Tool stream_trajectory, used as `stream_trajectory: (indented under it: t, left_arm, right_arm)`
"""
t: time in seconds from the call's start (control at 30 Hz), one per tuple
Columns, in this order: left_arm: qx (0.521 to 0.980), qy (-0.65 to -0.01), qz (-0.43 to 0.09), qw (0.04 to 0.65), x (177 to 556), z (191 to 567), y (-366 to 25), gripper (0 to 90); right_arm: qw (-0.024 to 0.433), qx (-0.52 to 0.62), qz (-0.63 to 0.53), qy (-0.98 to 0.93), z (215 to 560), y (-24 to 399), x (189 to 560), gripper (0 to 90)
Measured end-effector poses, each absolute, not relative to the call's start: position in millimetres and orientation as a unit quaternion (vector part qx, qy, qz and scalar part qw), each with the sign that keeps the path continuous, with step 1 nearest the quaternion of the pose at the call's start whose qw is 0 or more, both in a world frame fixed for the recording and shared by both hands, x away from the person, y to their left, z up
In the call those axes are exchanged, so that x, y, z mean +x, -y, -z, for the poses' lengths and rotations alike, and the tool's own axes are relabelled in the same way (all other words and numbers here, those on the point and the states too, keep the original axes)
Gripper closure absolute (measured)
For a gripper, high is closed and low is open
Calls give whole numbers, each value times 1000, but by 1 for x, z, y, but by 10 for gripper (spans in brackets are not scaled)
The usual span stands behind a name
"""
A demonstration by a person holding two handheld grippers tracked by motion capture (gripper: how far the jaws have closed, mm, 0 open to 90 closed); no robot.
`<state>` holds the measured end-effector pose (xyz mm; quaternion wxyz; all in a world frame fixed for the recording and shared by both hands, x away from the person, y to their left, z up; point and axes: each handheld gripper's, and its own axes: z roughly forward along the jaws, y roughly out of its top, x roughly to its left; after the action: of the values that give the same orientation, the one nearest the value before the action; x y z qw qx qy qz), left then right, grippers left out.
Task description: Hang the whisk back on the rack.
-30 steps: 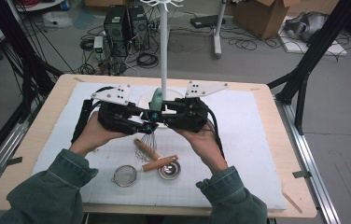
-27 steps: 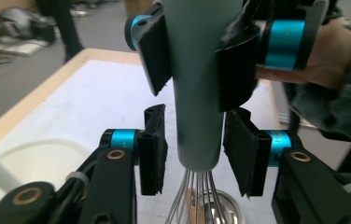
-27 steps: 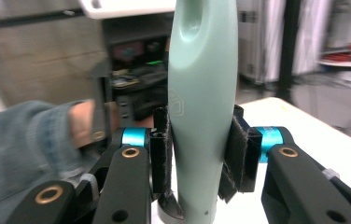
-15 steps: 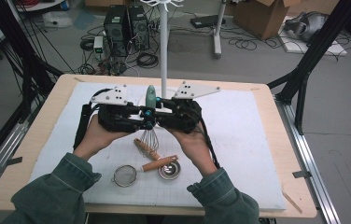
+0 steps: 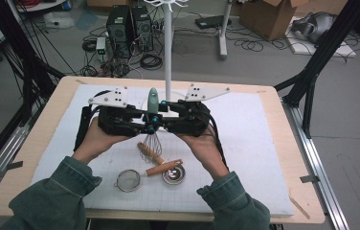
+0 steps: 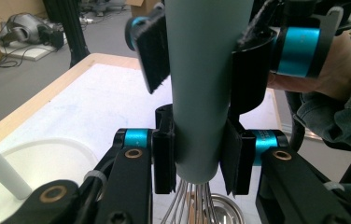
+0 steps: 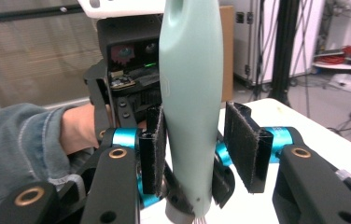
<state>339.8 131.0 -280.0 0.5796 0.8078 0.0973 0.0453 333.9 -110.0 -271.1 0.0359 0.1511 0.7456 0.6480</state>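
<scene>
A whisk with a pale green handle (image 5: 153, 101) stands upright above the mat, its wire loops (image 5: 150, 143) hanging below. My left gripper (image 5: 150, 128) comes in from the left and is shut on the handle's lower end (image 6: 197, 116); both of its pads (image 6: 164, 158) press on it. My right gripper (image 5: 155, 117) faces it from the right, a little higher up the handle (image 7: 190, 93). Its jaws have just been opening. In the right gripper view the handle stands between the pads (image 7: 243, 144), with a gap on the right side.
On the white mat (image 5: 254, 139) near me lie a wooden-handled mesh strainer (image 5: 129, 179) and a small metal bowl (image 5: 173, 175). A white pole (image 5: 167, 48) rises from a round base just behind the grippers. Black frame legs flank the table.
The green handle has shifted slightly left and both grippers have tilted a little. Both hands keep their place.
</scene>
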Motion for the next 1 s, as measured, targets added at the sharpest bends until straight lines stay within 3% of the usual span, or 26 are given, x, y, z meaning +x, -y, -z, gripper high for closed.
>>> stream_trajectory:
  t: [0.27,0.37,0.57,0.83,1.0]
  left_arm:
    - [810,-79,-28,581,340,280,-130,690]
    - [809,-80,-24,582,339,280,-129,690]
    - [811,-79,-32,578,337,280,-131,683]
    - [813,-99,-55,571,334,284,-142,570]
    - [814,-107,-66,567,329,288,-155,551]
  right_arm:
    - [8,126,-651,-748,274,112,337,587]
    - [1,119,-650,-751,274,110,336,626]
    - [15,115,-647,-754,273,108,334,669]
    - [16,128,-640,-757,273,115,338,671]
    - [16,133,-636,-760,273,119,341,671]
